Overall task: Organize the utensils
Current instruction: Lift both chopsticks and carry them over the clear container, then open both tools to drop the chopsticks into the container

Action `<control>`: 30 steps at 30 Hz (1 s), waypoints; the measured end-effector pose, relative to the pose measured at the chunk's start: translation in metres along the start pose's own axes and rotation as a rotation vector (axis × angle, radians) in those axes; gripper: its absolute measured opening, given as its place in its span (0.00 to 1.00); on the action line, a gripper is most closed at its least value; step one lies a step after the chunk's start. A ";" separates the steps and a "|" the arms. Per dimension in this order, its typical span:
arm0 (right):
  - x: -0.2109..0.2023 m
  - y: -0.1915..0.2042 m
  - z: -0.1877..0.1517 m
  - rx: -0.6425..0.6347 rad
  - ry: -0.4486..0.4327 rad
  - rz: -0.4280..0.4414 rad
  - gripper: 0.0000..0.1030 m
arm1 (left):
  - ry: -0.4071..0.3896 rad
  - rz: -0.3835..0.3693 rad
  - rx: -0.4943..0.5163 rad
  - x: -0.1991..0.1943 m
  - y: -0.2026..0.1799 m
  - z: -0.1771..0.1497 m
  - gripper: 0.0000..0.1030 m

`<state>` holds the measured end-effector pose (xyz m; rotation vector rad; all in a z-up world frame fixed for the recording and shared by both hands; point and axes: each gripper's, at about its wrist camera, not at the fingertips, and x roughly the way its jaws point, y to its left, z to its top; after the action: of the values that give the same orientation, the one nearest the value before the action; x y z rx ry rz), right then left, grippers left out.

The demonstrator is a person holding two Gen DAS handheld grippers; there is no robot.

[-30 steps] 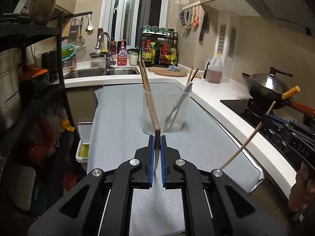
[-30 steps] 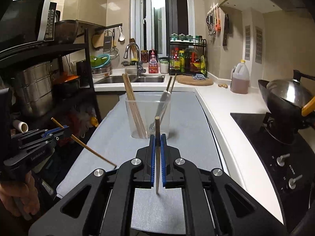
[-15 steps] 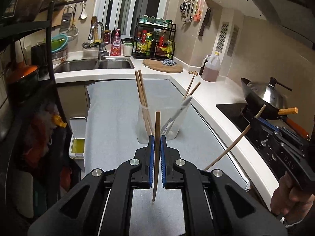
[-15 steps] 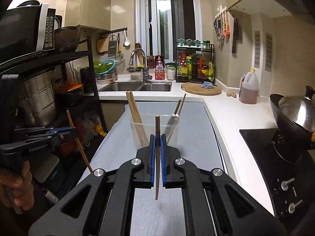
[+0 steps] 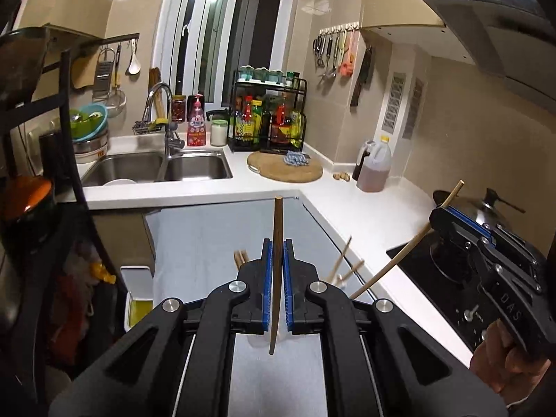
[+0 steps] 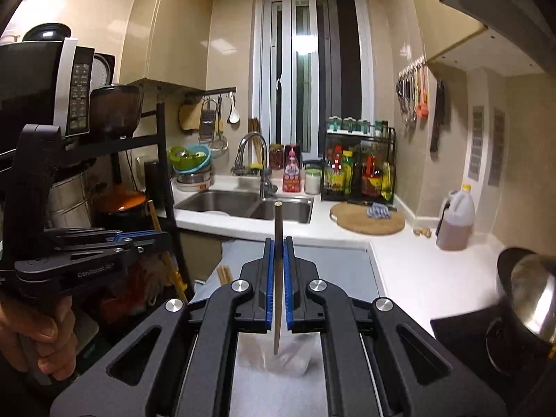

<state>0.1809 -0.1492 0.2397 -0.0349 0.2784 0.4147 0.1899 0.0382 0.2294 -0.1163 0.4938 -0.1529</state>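
My left gripper point(image 5: 277, 246) is shut on a dark wooden chopstick point(image 5: 277, 229) that stands nearly upright. My right gripper point(image 6: 278, 245) is shut on a lighter wooden chopstick point(image 6: 277, 219), also upright. Both are raised above a clear plastic cup point(image 6: 285, 351) on the grey mat; my fingers hide most of it. Chopstick ends point(image 5: 240, 258) and other utensil handles point(image 5: 342, 259) stick up from the cup. The right gripper point(image 5: 438, 217) with its chopstick shows at the right of the left view; the left gripper point(image 6: 153, 239) shows at the left of the right view.
A grey mat point(image 5: 208, 239) covers the counter section. A sink point(image 6: 250, 208) and faucet lie behind it, then a spice rack point(image 6: 358, 170), a cutting board point(image 6: 365, 222) and an oil jug point(image 6: 455, 222). A wok point(image 6: 531, 295) sits right; a black shelf rack point(image 6: 160, 180) stands left.
Both grippers have risen and moved forward over the cup, which has dropped to the bottom of both views behind the fingers. Each still holds its chopstick, now more upright.
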 end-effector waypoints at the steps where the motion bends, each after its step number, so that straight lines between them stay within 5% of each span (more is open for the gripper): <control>1: 0.006 -0.001 0.004 0.000 -0.002 0.002 0.05 | -0.005 -0.002 -0.004 0.003 0.000 0.004 0.06; 18: 0.085 -0.009 -0.015 -0.004 0.063 0.007 0.05 | -0.078 -0.010 0.029 0.049 -0.005 0.039 0.06; 30: 0.111 -0.007 -0.047 -0.019 0.147 0.011 0.05 | 0.162 0.060 0.116 0.127 -0.010 -0.014 0.06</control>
<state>0.2688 -0.1161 0.1644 -0.0826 0.4198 0.4265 0.2927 0.0052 0.1601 0.0247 0.6481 -0.1320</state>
